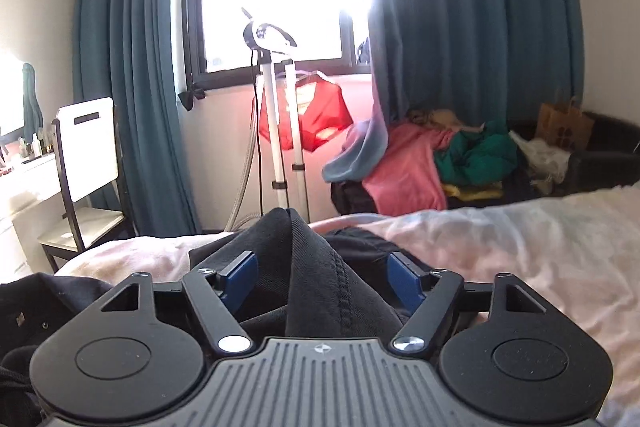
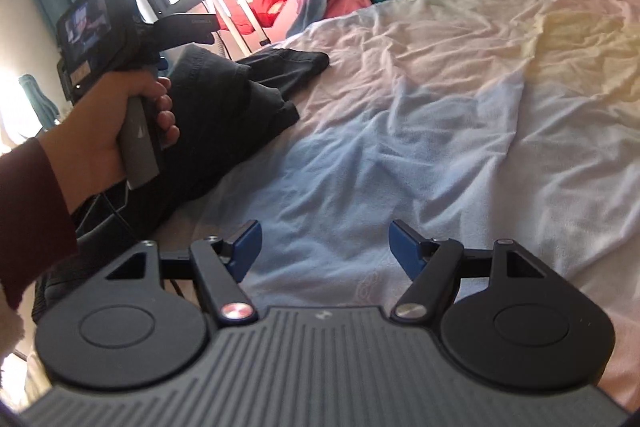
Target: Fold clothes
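A black garment point(image 1: 316, 267) lies bunched on the bed; a raised fold of it stands between the wide-apart blue pads of my left gripper point(image 1: 322, 277), which is open around it. In the right wrist view the same garment point(image 2: 224, 99) lies at the bed's left side, with the left gripper's body point(image 2: 120, 27) held in a hand above it. My right gripper point(image 2: 324, 251) is open and empty, hovering over bare sheet to the right of the garment.
The bed sheet point(image 2: 460, 87) is pale pink and blue, wrinkled. A pile of pink and green clothes point(image 1: 440, 159) lies on a dark sofa beyond the bed. A steamer stand point(image 1: 280, 115) with a red garment, a chair point(image 1: 88, 167) and teal curtains stand by the window.
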{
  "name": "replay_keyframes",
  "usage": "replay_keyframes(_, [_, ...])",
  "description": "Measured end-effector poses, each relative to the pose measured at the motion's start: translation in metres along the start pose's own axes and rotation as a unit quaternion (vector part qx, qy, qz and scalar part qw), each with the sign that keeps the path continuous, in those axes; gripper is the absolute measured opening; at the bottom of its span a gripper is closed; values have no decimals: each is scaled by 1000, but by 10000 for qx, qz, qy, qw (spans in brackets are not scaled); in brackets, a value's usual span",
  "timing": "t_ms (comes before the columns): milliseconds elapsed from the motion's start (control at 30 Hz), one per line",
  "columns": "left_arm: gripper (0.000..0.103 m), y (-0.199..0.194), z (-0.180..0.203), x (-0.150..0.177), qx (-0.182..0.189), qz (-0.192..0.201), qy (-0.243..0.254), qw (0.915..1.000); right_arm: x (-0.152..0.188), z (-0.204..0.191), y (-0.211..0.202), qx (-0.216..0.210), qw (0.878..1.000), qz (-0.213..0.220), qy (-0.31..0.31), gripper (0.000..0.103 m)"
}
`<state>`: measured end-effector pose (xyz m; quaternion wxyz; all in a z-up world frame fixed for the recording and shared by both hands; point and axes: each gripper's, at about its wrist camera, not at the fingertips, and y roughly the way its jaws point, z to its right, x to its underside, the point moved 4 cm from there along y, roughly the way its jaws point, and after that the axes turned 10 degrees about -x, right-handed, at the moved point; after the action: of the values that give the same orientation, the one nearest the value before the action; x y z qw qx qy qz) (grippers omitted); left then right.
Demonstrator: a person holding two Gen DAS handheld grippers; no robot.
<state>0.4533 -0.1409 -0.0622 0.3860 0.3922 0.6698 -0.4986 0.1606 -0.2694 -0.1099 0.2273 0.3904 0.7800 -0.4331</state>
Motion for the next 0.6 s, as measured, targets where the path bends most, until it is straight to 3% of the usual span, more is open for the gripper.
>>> replay_keyframes(33, [44,8,7,-1,-40,-78,128,9999,-1,4,3,-11,10000,8,82,73])
replay_keyframes(67, [22,9,10,-1,-51,-70,170,9998,-1,8,6,-21,9999,16,163,73])
replay_keyframes(200, [3,-14,10,0,195,313,177,9992,-3,12,14,116,9999,68,-45,73])
replay_keyframes(467, [2,-157,-48,35,1153,788,288,9898,-3,4,2,75,9996,224,-123,73])
replay_keyframes(600, [2,-231,-95,85,1565,485,175,9863,1,-11,-14,27,9988,329,-347,73])
